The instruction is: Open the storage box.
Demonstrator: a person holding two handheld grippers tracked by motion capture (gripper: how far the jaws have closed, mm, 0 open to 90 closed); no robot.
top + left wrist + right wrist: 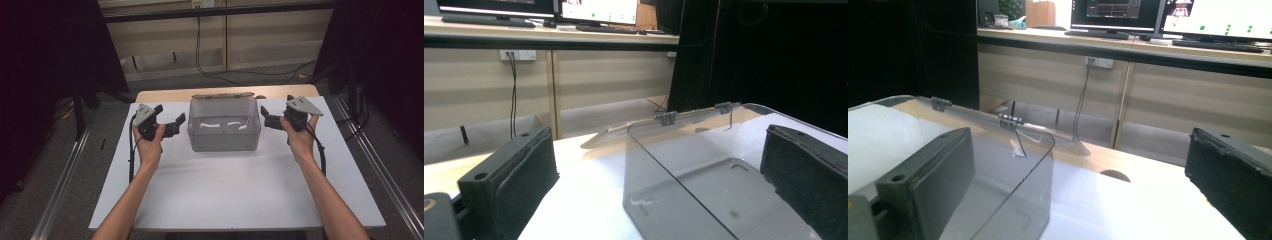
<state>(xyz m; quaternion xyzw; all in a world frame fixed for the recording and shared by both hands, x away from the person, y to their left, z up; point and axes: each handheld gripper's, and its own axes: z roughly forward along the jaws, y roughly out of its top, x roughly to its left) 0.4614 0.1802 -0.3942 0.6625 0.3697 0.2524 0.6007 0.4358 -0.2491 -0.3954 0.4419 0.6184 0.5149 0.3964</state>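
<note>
A clear plastic storage box (pixel 224 126), lid hinged back, sits mid-table (pixel 225 190). The left claw (pixel 176 123) and right claw (pixel 266 117) flank it, both spread wide and empty. This looks like the approach; next each must close on a side wall.

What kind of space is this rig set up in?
Probably a lab or office data-collection room: monitors on a bench along the back wall, black curtains around a white table, and a clear box set between the left gripper and right gripper.
</note>
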